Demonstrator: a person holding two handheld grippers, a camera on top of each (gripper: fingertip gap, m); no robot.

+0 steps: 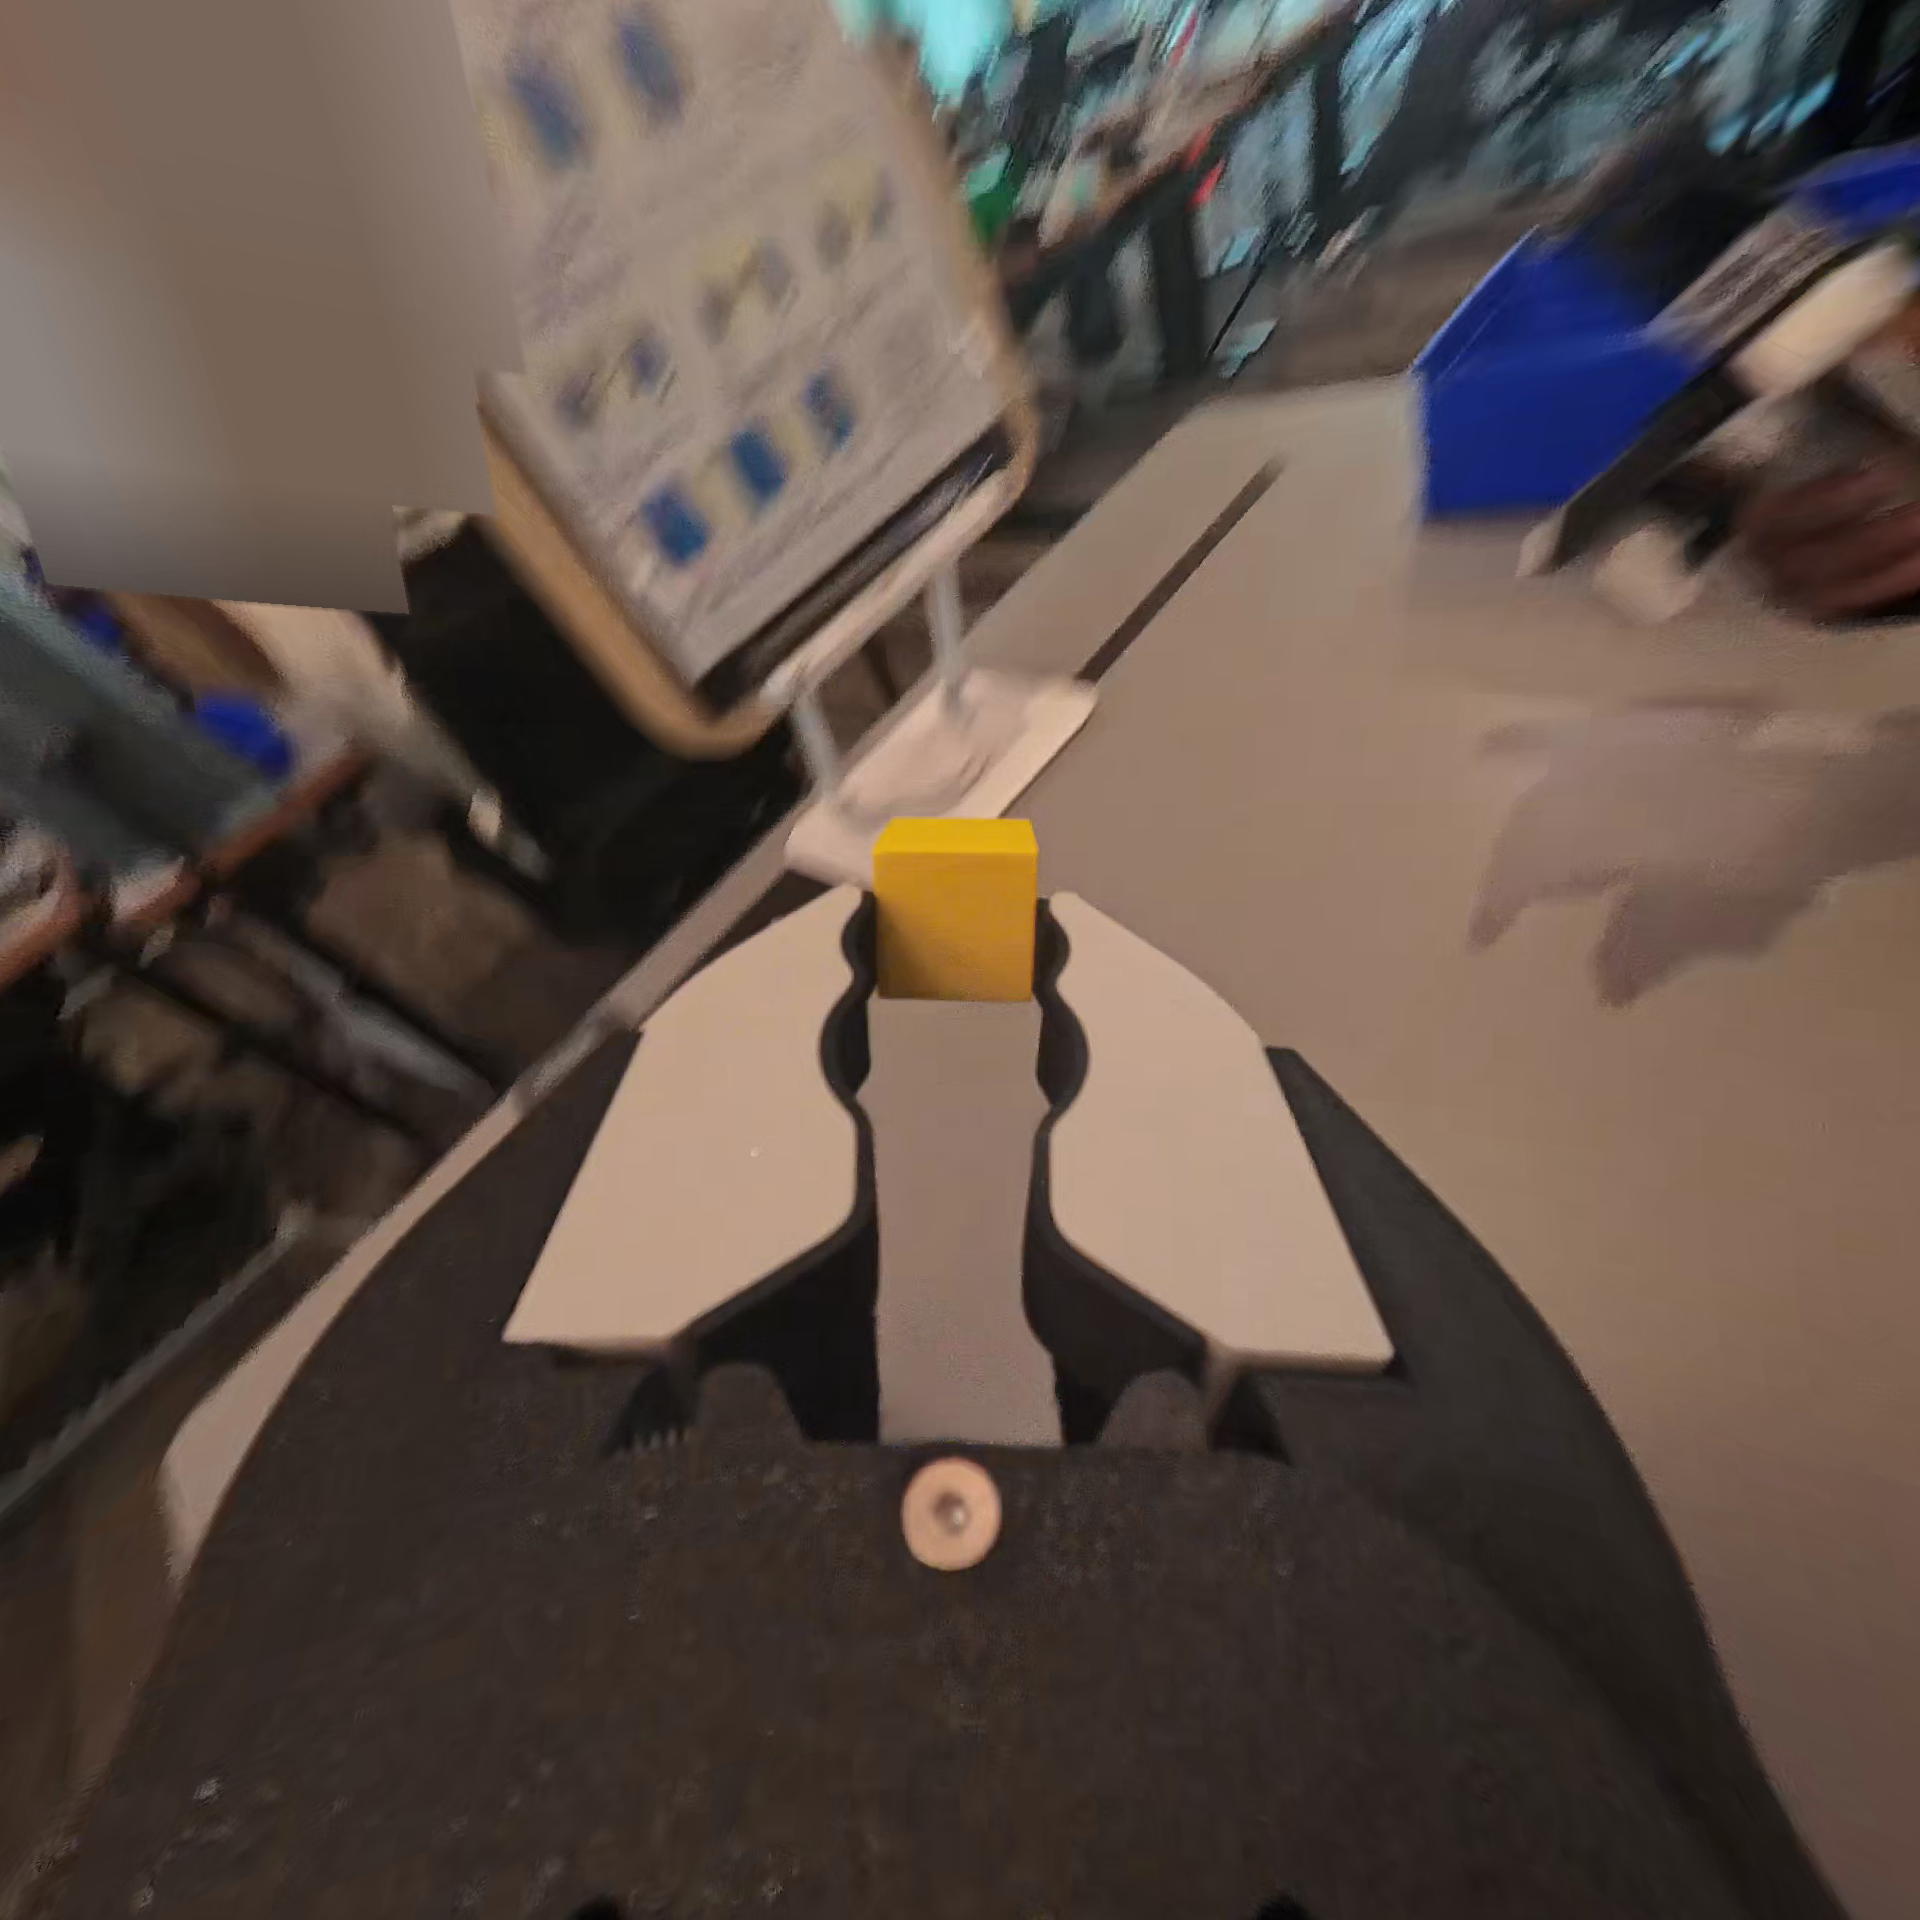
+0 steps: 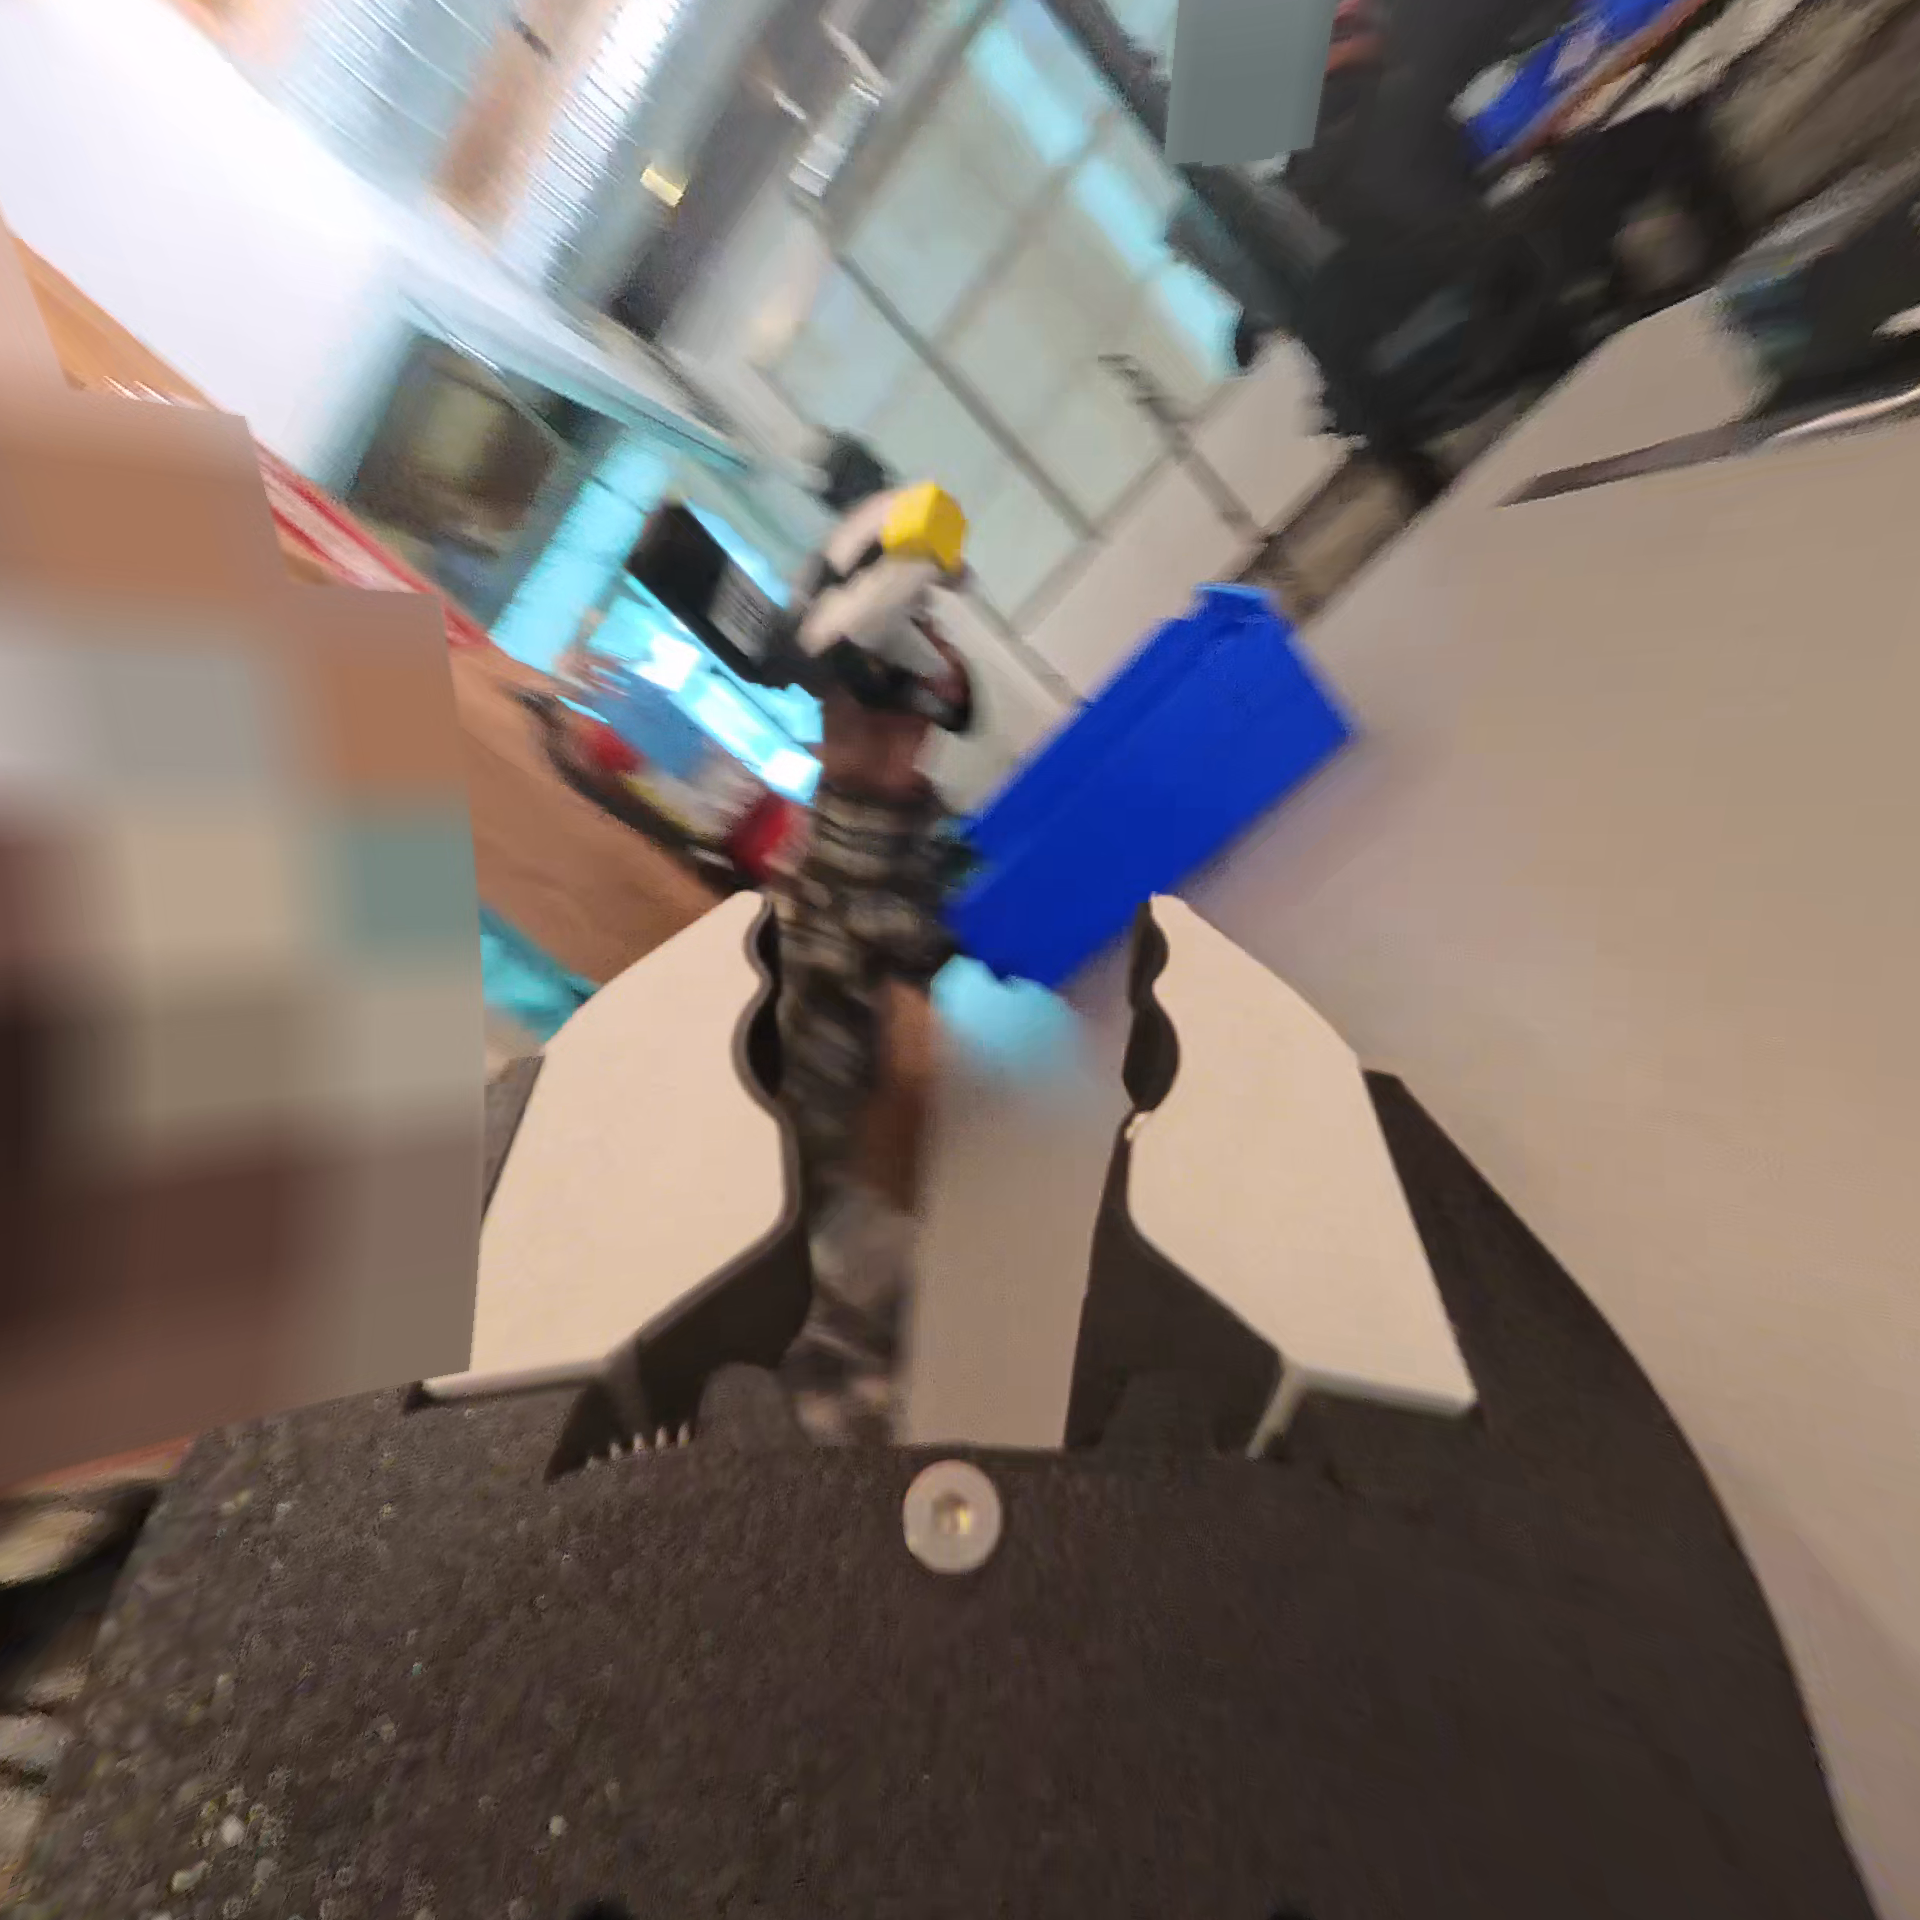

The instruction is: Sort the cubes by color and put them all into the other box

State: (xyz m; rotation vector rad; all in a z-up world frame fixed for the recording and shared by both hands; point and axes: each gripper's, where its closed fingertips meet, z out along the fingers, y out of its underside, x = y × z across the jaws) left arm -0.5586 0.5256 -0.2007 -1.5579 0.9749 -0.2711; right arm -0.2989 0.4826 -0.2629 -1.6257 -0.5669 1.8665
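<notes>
yellow, small and solid, the cube [image 1: 956, 909] sits pinched between the tips of the left tool [image 1: 956, 914], its side faces pressed by the two pale grey fingers [image 1: 727, 1122] and its top edge standing just above them. the cube is carried clear of the pale grey worktop [image 1: 1455, 1039], near the worktop's left edge. a blue plastic box [image 1: 1517, 416] stands well apart, at the far right of the worktop, heavily blurred. behind the cube a printed sheet on a white stand [image 1: 748, 343] leans at the worktop's edge. the right tool [image 2: 951, 914] is spread, with nothing between its fingers; past its tips lies the same blue box [image 2: 1153, 790], and farther off the left tool shows small, holding the yellow cube [image 2: 923, 525].
</notes>
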